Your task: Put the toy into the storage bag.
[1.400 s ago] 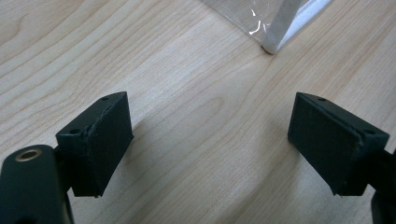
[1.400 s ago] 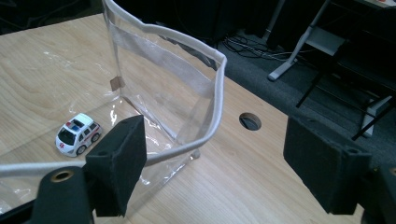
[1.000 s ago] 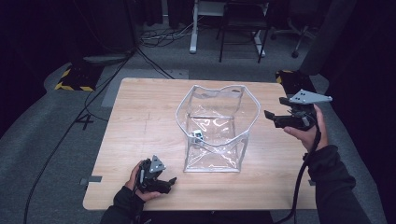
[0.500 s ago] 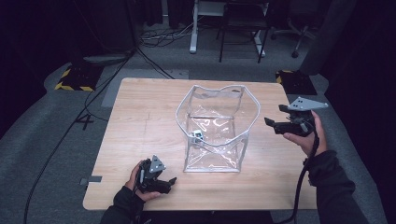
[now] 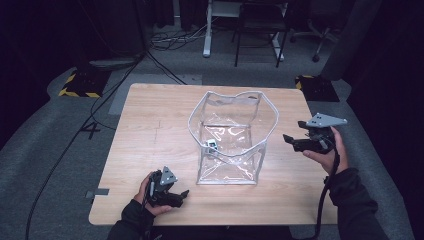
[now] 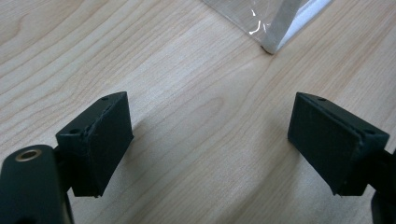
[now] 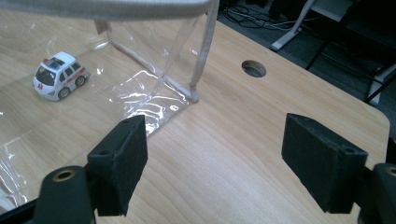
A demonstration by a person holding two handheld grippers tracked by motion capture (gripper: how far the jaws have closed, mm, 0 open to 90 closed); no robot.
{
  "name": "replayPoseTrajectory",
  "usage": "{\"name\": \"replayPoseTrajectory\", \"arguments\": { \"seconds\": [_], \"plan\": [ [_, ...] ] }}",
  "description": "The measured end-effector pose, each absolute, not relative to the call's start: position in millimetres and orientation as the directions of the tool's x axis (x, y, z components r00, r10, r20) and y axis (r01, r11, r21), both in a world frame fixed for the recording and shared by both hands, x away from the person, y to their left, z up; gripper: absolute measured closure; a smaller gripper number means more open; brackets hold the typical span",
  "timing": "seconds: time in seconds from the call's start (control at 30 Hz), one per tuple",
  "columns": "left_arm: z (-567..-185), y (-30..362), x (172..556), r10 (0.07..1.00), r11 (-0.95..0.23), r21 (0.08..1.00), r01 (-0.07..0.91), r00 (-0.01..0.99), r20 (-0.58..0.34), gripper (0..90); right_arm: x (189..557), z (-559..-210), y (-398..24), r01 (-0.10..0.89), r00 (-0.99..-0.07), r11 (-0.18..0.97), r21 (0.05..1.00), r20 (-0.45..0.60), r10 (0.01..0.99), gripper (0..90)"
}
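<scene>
while both grippers' jaws gape empty, 1 clear white-trimmed bag (image 5: 231,137) holds a toy ambulance (image 7: 59,75).

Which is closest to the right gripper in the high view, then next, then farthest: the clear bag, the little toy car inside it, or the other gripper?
From the right gripper, at the table's right edge:
1. Clear bag: its right wall stands just to the left of the gripper.
2. Toy car: inside the bag, by its left wall.
3. Left gripper: at the table's near left edge.
</scene>
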State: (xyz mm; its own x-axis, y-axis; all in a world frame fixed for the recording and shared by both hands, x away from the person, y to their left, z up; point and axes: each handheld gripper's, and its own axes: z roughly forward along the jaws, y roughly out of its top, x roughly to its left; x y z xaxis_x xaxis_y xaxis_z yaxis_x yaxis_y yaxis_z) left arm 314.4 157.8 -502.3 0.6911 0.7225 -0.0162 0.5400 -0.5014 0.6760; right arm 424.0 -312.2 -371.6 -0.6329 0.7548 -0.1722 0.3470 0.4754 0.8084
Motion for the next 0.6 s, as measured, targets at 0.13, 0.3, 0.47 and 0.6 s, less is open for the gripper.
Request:
{"name": "replayPoseTrajectory", "arguments": {
  "seconds": [0.13, 0.3, 0.47, 0.6],
  "plan": [
    [-502, 158, 314, 0.723, -0.501, 0.676, 0.54, 0.691, -0.016, 14.1, 422, -380, -312, 0.354, -0.636, 0.475, 0.806, -0.164, 0.754, 23.1],
    [-502, 158, 314, 0.722, -0.502, 0.676, 0.54, 0.691, -0.016, 14.1, 420, -391, -311, 0.369, -0.637, 0.487, 0.791, -0.167, 0.752, 23.1],
    [-502, 158, 314, 0.722, -0.501, 0.677, 0.539, 0.691, -0.016, 14.1, 418, -402, -310, 0.375, -0.646, 0.51, 0.774, -0.177, 0.743, 23.2],
    [-502, 158, 314, 0.723, -0.5, 0.678, 0.539, 0.691, -0.016, 14.1, 416, -408, -311, 0.379, -0.648, 0.517, 0.767, -0.179, 0.74, 23.2]
  ]
}}
